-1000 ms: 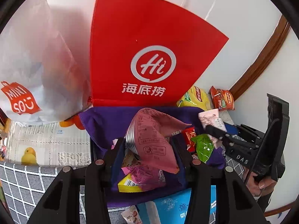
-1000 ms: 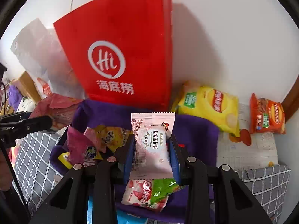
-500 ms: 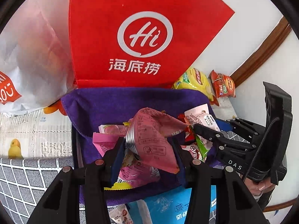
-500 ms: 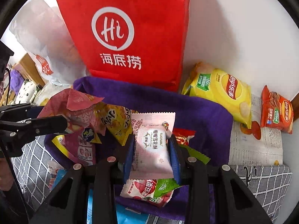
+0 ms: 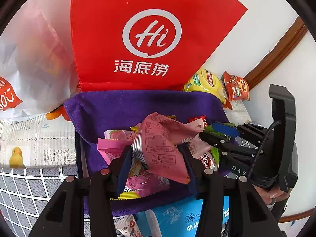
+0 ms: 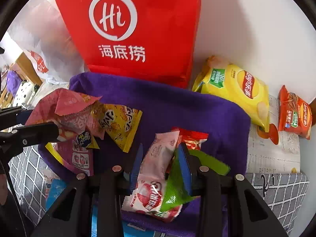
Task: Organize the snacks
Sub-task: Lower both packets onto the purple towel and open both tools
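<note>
A basket lined with purple cloth [image 5: 138, 106] holds several snack packets. My left gripper [image 5: 156, 154] is shut on a crumpled dark pink packet [image 5: 164, 148], held just above the heap. In the right wrist view that same gripper [image 6: 39, 120] comes in from the left with the dark pink packet [image 6: 65, 104]. My right gripper [image 6: 160, 158] hangs low over the basket's right half and its jaws are opening. A pale pink packet [image 6: 160, 154] stands tilted and loose between its pads, resting on a strawberry packet [image 6: 150, 195] and a green one [image 6: 173, 185].
A tall red paper bag [image 5: 154, 39] stands right behind the basket against the white wall. A white plastic bag [image 5: 29, 59] is at the left. A yellow chips bag [image 6: 237, 86] and an orange packet [image 6: 294, 114] lie at the right. A blue packet [image 5: 177, 215] lies on the checked cloth [image 5: 29, 187] in front.
Both grippers have sunk toward the basket. The pale pink packet, upright and squeezed before, now leans over in the right jaws. The left gripper still holds the dark pink packet.
</note>
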